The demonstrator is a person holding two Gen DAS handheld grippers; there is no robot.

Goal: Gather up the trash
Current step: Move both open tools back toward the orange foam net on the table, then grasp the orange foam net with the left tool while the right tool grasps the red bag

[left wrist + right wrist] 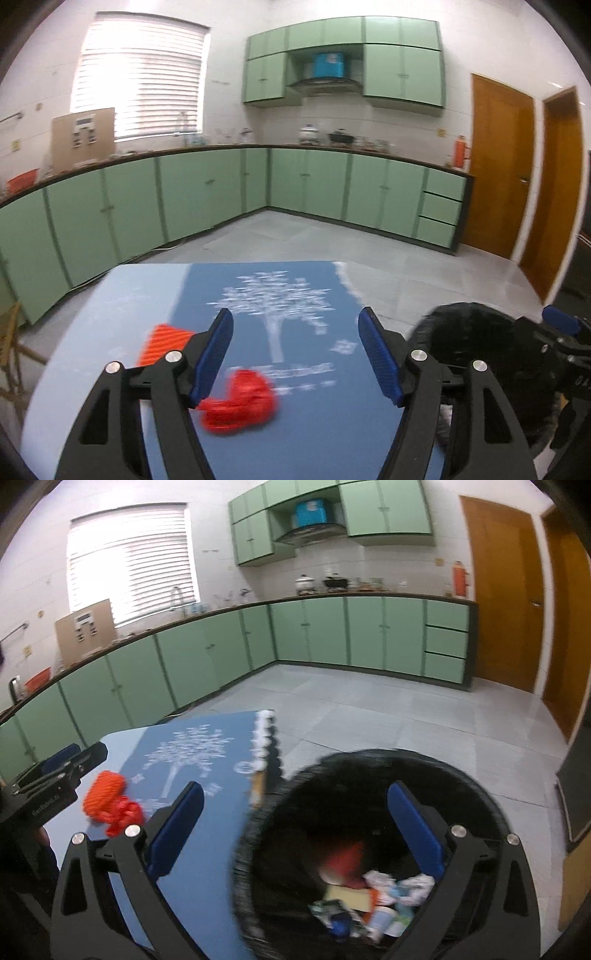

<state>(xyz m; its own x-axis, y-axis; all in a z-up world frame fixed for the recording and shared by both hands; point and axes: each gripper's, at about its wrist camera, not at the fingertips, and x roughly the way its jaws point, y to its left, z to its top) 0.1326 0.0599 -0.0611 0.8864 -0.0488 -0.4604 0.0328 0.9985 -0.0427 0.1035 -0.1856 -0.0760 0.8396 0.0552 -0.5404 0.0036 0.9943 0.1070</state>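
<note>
Blue printed tablecloth (303, 435); crumpled, seemingly ribbed red wrappers (240, 404).

Table under a blue cloth printed with a white tree (280, 317), crumpled red plastic wrapper (240, 404) lying near its front, flat ribbed orange packet (164, 341) just beside it to the left, pale grey tiled floor (388, 709) beyond
</note>
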